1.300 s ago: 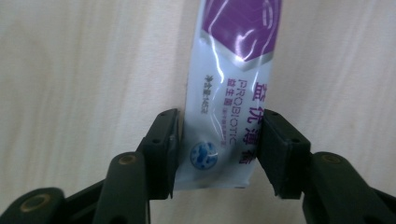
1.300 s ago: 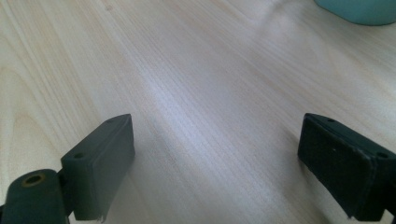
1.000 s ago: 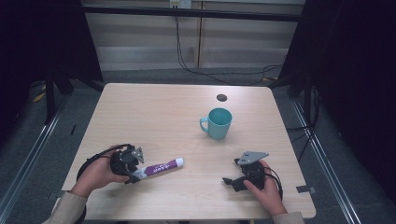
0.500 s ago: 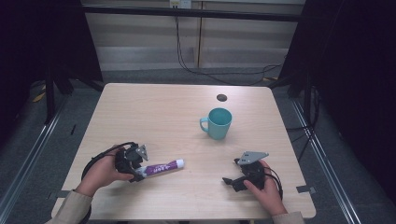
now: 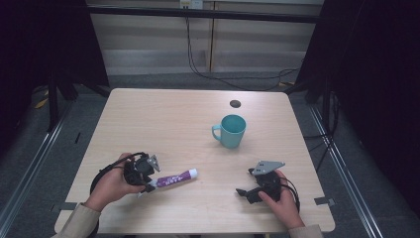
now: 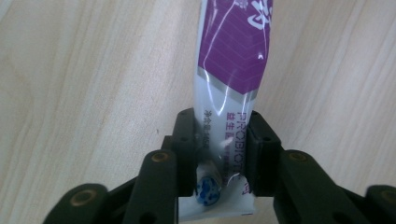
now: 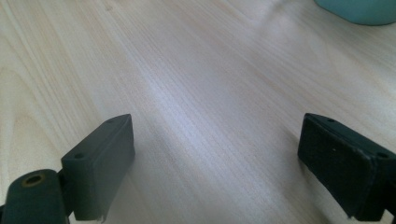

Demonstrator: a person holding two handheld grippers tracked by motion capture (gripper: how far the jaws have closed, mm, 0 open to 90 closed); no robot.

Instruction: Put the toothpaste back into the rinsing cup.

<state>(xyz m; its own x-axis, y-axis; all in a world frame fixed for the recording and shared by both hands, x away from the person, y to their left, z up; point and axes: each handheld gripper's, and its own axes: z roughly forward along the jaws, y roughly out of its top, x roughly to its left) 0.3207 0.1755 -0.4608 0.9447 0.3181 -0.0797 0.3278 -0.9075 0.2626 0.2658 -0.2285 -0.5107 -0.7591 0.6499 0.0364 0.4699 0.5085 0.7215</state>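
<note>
While the right claw (image 7: 215, 163) rests wide open on the bench (image 5: 163, 119), the left claw (image 6: 219, 149), its jaws just closed, pinches the flat end of the purple tube (image 6: 233, 60).

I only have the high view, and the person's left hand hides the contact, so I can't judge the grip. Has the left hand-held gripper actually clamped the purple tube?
Observer: Yes. In the left gripper view the left hand-held gripper has just closed, and both pads press on the purple tube.
Operator: Which part of it is caught?
Observer: The flat crimped tail end; the purple body runs away from the jaws, flat on the table.
Operator: And the right one, open or shut?
Observer: The right hand-held gripper is open, jaws wide apart over bare wood.
Operator: Anything ahead of it?
Observer: The teal mug, at the top edge of the right gripper view.
</note>
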